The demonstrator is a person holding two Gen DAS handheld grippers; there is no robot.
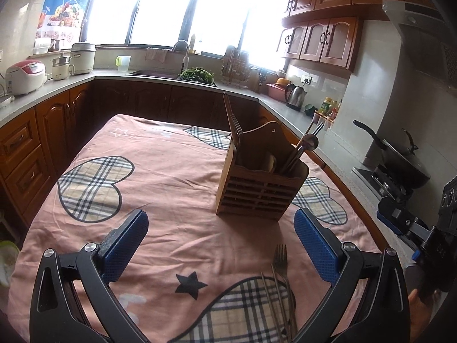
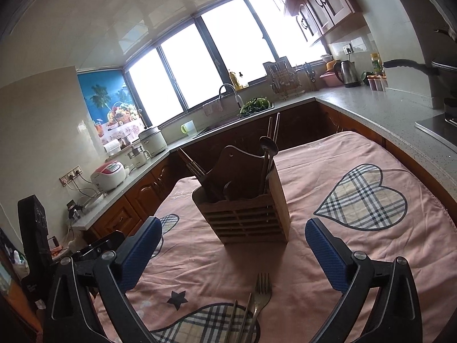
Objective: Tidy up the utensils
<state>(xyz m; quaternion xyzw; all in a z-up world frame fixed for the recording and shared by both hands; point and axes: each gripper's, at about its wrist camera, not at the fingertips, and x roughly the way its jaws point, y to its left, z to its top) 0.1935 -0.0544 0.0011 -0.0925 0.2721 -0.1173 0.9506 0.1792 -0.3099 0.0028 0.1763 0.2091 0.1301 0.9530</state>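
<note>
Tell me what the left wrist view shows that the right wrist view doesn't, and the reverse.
Only the left wrist view: the right gripper's body at the right edge, and the whole black pan on the stove.

Only the right wrist view: the wall sockets beside the rice cooker, and a black device at the left edge.

Both: the wooden utensil holder with utensils standing in it, a fork and chopsticks lying on the pink cloth, each gripper open and empty.

A bench [image 1: 94, 268] draped in a pink cloth [image 2: 328, 171] with plaid hearts carries a slatted wooden utensil holder [image 1: 261, 190] standing beyond the jaws, and a fork [image 2: 261, 293] with chopsticks [image 1: 270, 300] lying between them.
</note>
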